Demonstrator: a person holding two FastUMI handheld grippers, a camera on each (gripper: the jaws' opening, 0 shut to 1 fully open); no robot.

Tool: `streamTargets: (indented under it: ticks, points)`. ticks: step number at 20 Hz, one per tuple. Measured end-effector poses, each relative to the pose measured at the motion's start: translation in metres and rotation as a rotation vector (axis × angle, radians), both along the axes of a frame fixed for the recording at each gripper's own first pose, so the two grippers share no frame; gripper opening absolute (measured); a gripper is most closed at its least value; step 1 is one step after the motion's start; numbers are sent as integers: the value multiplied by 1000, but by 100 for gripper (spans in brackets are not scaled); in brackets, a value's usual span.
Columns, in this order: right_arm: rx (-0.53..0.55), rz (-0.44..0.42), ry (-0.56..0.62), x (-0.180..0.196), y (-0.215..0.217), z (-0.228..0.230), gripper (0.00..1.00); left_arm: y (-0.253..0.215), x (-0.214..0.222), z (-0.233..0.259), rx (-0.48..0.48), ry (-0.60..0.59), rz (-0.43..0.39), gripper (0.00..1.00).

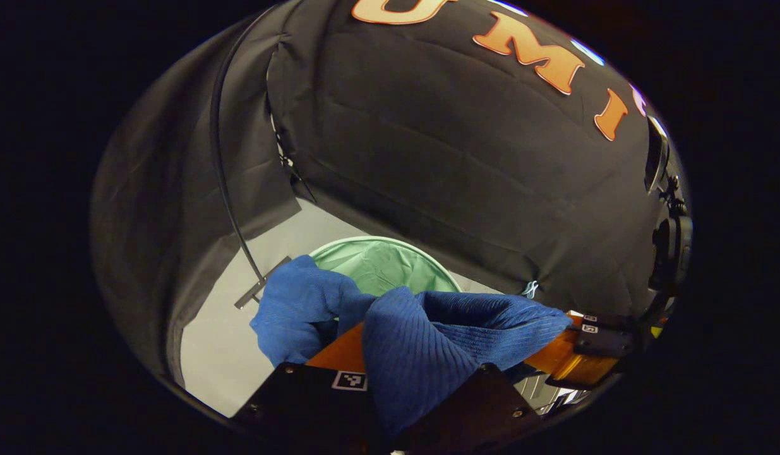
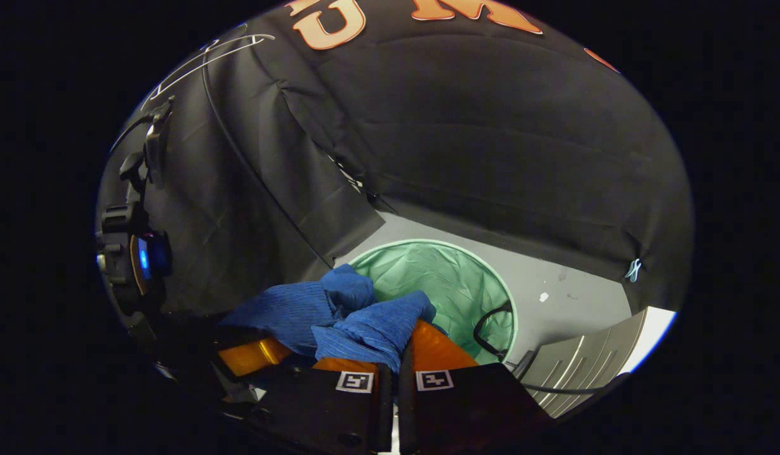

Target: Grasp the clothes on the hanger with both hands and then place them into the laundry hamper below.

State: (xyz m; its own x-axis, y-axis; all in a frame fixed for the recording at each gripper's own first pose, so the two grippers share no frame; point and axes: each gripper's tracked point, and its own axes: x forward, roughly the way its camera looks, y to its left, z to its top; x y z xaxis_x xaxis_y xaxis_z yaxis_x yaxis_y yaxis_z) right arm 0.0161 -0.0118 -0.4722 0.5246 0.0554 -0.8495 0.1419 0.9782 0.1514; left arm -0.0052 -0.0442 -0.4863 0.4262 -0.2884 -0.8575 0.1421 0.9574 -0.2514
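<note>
The left gripper (image 1: 390, 385) has its jaws clamped on the blue garment (image 1: 427, 341), the right gripper (image 2: 395, 373) likewise, bunching the cloth between them above the green laundry hamper (image 2: 453, 278), ready, I judge, for lowering in

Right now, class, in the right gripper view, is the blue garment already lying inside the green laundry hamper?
No. The blue garment is bunched between the right tool's orange fingers, above and in front of the green laundry hamper, whose inside looks bare.

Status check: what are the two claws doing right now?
Both grippers, left and right, shut on the blue garment. Green hamper open below. Black cable hangs over its rim.
</note>
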Motion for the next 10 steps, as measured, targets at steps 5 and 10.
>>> streamTargets:
  ticks: [5, 10]
  points:
    - [-33, -9, 53, -15, -5, -14, 37, 8, -18, 0, 46, 28, -39, 41]
    - [-31, -23, 97, -42, 0, -20, 98, 21, -21, -1, 131, 26, -20, 80]
